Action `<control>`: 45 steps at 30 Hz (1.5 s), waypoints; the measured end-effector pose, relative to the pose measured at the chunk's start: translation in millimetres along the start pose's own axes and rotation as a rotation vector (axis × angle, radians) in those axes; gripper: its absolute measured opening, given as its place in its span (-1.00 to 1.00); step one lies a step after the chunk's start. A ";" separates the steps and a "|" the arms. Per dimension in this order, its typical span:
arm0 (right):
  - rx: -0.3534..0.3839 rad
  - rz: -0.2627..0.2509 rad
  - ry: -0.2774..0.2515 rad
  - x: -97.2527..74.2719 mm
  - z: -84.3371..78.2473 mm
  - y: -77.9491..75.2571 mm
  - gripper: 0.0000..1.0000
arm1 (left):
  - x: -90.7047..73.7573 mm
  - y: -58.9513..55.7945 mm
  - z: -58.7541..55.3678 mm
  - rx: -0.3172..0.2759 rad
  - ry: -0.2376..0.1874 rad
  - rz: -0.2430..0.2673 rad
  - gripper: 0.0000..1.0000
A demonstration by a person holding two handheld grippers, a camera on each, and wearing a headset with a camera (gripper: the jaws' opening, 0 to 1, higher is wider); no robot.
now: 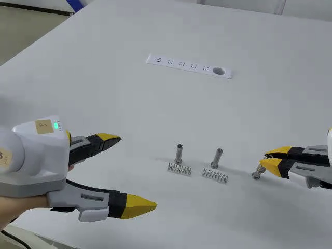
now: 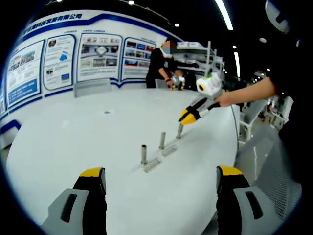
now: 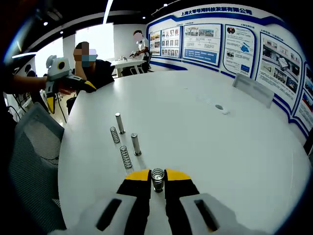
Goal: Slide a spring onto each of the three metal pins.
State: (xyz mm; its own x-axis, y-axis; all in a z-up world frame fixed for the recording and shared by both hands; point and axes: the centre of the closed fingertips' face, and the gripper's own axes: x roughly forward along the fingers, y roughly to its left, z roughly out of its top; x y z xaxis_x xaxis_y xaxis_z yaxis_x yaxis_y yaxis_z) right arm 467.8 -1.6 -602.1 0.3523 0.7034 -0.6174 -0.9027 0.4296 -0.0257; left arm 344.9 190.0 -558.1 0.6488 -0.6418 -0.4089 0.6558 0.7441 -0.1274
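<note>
Two bare metal pins (image 1: 179, 153) (image 1: 217, 157) stand upright on the white table (image 1: 104, 88). A spring (image 1: 179, 168) lies in front of the first pin and another spring (image 1: 215, 176) in front of the second. My right gripper (image 1: 265, 162) is shut on a third spring (image 3: 157, 178), held upright at the third pin (image 1: 256, 175); I cannot tell how far the spring sits over it. My left gripper (image 1: 127, 171) hovers open and holds nothing, well left of the pins. The left gripper view shows the three pins in a row (image 2: 162, 140) and my right gripper (image 2: 188, 116) at the far one.
A white power strip (image 1: 188, 66) lies flat further back on the table. Chairs stand around the table's rim (image 3: 252, 85). Other people stand at a shelf beyond the table (image 2: 164, 66).
</note>
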 end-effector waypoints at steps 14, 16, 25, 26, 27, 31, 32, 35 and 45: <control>-0.002 0.009 0.044 8.8 -14.7 1.2 -0.77 | 0.5 0.4 1.4 0.019 0.014 0.011 0.89; 0.002 0.010 0.043 9.3 -15.5 1.5 -0.77 | 0.3 1.0 3.6 0.010 0.007 0.014 0.88; 0.006 -0.003 0.043 9.6 -16.2 0.5 -0.76 | -2.9 3.1 8.2 0.008 -0.003 0.020 0.86; 0.004 -0.006 0.042 9.3 -15.9 0.1 -0.73 | -3.3 3.2 8.0 0.008 -0.002 0.021 0.86; 0.007 -0.013 0.038 8.2 -14.5 -1.0 -0.68 | -4.0 3.4 7.6 0.008 -0.001 0.022 0.86; 0.005 -0.033 0.013 2.0 -6.0 -2.8 -0.60 | -5.6 2.8 6.4 0.010 0.005 0.022 0.86; -0.001 -0.038 0.004 -0.7 -2.3 -2.6 -0.60 | -6.1 2.6 5.9 0.012 0.008 0.022 0.86; -0.012 -0.047 -0.030 -7.4 10.2 -0.6 -0.60 | -6.5 2.0 6.1 0.012 0.007 0.021 0.86; -0.021 0.045 -0.116 -1.6 44.4 41.2 -0.58 | -3.4 -1.3 6.9 0.016 0.010 0.009 0.86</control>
State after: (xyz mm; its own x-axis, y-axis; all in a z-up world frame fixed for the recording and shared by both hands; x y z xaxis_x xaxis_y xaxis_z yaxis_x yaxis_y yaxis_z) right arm 441.0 40.1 -567.2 0.3366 0.7831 -0.5230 -0.9227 0.3852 -0.0172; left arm 344.5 189.9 -550.3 0.6511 -0.6328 -0.4190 0.6559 0.7470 -0.1088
